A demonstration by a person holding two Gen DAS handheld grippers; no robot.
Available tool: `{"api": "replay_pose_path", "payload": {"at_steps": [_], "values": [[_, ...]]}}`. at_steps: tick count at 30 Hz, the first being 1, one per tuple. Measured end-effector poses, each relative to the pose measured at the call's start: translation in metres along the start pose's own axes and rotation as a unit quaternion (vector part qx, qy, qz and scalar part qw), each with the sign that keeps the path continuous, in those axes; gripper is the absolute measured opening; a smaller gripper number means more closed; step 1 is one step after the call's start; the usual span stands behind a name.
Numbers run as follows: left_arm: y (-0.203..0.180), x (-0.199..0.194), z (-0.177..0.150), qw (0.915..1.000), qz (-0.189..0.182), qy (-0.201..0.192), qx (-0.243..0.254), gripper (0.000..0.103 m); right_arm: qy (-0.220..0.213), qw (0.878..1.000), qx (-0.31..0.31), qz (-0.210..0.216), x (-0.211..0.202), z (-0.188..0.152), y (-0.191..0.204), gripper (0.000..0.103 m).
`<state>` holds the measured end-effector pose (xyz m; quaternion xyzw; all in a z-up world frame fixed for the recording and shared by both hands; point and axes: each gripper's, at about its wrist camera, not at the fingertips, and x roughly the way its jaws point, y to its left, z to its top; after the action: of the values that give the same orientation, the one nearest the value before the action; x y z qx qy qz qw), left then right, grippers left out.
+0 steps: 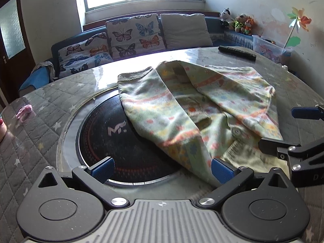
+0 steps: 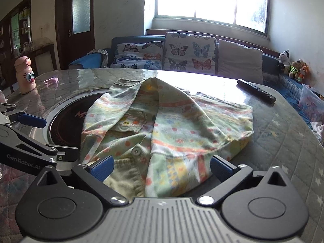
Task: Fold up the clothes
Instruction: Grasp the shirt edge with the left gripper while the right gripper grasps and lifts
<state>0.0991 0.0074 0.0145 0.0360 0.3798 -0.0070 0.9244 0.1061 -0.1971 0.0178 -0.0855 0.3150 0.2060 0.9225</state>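
A pale green shirt (image 1: pixel 182 109) (image 2: pixel 162 125) with orange and yellow print lies on the round table, both sleeves folded in across its front. My left gripper (image 1: pixel 162 170) is open at the shirt's near left edge; the left sleeve's hem touches its right pad (image 1: pixel 221 171). My right gripper (image 2: pixel 162 167) is open too, its fingers standing either side of the collar and near hem without pinching them. Each gripper shows in the other's view: the right gripper (image 1: pixel 287 129) over the shirt's right side, the left gripper (image 2: pixel 49 136) beside the shirt's left edge.
A black round cooktop (image 1: pixel 113 137) (image 2: pixel 64 121) is set in the quilted table (image 1: pixel 40 121), partly under the shirt. A remote control (image 1: pixel 237 53) (image 2: pixel 256 91) lies at the far right. A pink bottle (image 2: pixel 26 75) and a small pink item (image 2: pixel 51 80) sit far left. A sofa (image 2: pixel 182 54) stands behind.
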Motion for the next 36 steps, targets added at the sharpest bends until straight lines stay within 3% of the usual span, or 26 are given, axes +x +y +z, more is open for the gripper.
{"api": "replay_pose_path", "payload": {"at_steps": [12,22,25,27,30,36], "values": [[0.017,0.025,0.020,0.9999,0.001,0.005,-0.013,0.102,0.006,1.000,-0.001,0.006,0.086,0.068,-0.033,0.086],[0.023,0.053,0.050,0.9997,-0.003,0.008,-0.023,0.087,0.016,0.999,-0.040,0.019,0.167,0.112,-0.032,0.073],[0.020,0.065,0.062,0.9998,0.002,0.006,-0.018,0.086,0.025,0.998,-0.044,0.022,0.184,0.114,-0.032,0.059],[0.017,0.075,0.071,0.9999,0.005,0.007,-0.014,0.086,0.030,0.998,-0.037,0.028,0.190,0.113,-0.036,0.038],[0.013,0.090,0.087,0.9999,0.007,0.003,-0.015,0.086,0.027,0.999,-0.020,0.036,0.186,0.112,-0.044,0.016],[0.008,0.118,0.116,0.9997,0.006,-0.005,-0.025,0.083,-0.001,1.000,-0.008,0.016,0.150,0.109,-0.065,0.009]]}}
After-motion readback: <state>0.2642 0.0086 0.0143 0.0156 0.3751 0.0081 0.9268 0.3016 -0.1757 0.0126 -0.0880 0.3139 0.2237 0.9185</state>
